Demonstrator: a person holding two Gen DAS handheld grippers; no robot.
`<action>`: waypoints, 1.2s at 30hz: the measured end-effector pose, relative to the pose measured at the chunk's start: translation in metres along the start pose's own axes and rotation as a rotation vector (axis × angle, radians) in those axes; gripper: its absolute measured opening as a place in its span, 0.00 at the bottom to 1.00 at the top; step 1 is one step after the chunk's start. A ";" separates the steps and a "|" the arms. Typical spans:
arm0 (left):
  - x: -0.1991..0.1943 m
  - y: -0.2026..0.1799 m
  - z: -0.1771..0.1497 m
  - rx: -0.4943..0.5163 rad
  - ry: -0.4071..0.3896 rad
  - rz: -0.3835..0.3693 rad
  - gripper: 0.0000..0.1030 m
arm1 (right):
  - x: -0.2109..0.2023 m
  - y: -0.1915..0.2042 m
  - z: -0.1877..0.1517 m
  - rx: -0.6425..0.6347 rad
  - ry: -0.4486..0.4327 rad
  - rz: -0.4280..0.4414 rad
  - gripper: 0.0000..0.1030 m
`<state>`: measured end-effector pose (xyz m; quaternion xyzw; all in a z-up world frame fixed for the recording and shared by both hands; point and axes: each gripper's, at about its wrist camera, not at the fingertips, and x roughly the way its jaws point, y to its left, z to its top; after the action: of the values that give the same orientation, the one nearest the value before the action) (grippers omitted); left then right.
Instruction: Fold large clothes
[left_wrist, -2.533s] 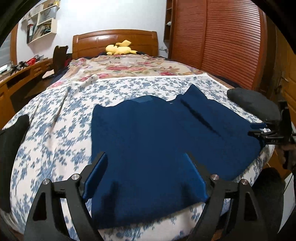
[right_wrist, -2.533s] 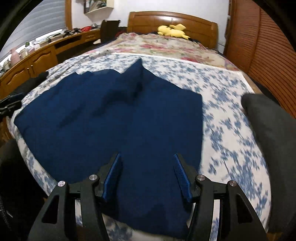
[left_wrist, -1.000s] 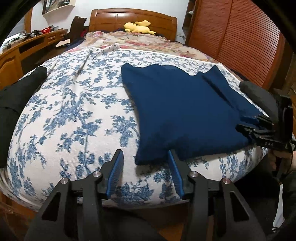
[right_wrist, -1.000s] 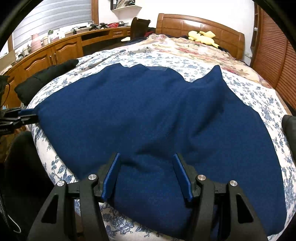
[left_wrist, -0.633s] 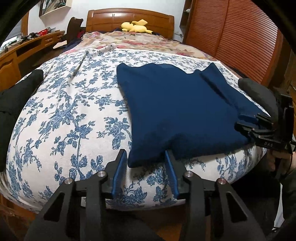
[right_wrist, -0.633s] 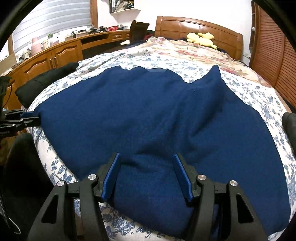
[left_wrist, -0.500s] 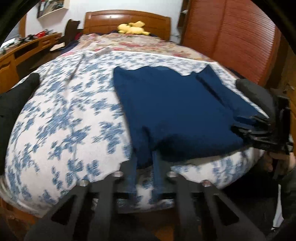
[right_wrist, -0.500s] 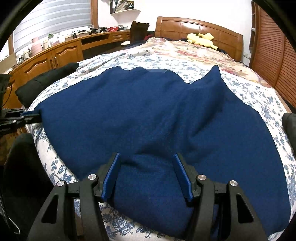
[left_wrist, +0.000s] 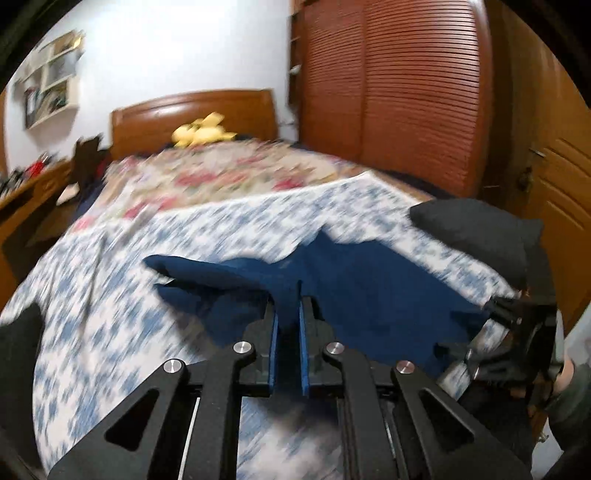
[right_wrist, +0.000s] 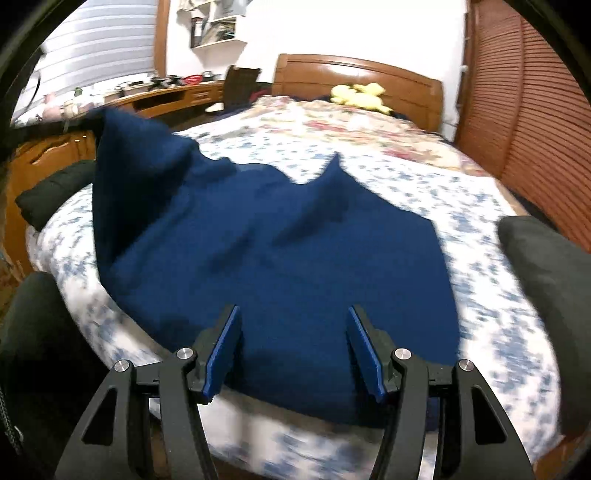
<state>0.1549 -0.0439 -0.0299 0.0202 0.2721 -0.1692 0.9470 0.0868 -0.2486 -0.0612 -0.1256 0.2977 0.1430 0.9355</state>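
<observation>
- Left gripper (left_wrist: 287, 314): jaws closing, now clenched on the near-left corner of the navy garment (right_wrist: 295, 258), which a second ago lay flat.
- Right gripper (right_wrist: 293, 349): unchanged, released, straddling the near hem.
- Garment on the floral bed (right_wrist: 498, 332); the corner is lifted, so the fold has begun.

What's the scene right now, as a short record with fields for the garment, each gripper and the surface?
garment: navy blue garment, one corner lifted off the bed, the rest lying on it
left gripper: jaws closing, pinching the raised corner
right gripper: jaws apart over the near hem, pads not pressing on the cloth
surface: bed with blue floral sheet
far end: yellow plush toy by the headboard
</observation>
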 end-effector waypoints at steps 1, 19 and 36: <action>0.007 -0.015 0.012 0.017 -0.009 -0.023 0.09 | -0.005 -0.009 -0.003 0.012 -0.001 -0.013 0.59; 0.080 -0.139 0.037 0.131 0.095 -0.234 0.10 | -0.057 -0.078 -0.040 0.157 -0.034 -0.037 0.59; 0.036 -0.045 0.011 0.033 0.038 -0.113 0.45 | -0.053 -0.047 0.020 0.103 -0.114 -0.003 0.59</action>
<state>0.1737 -0.0990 -0.0370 0.0234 0.2880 -0.2265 0.9302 0.0719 -0.2962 -0.0071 -0.0695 0.2510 0.1332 0.9563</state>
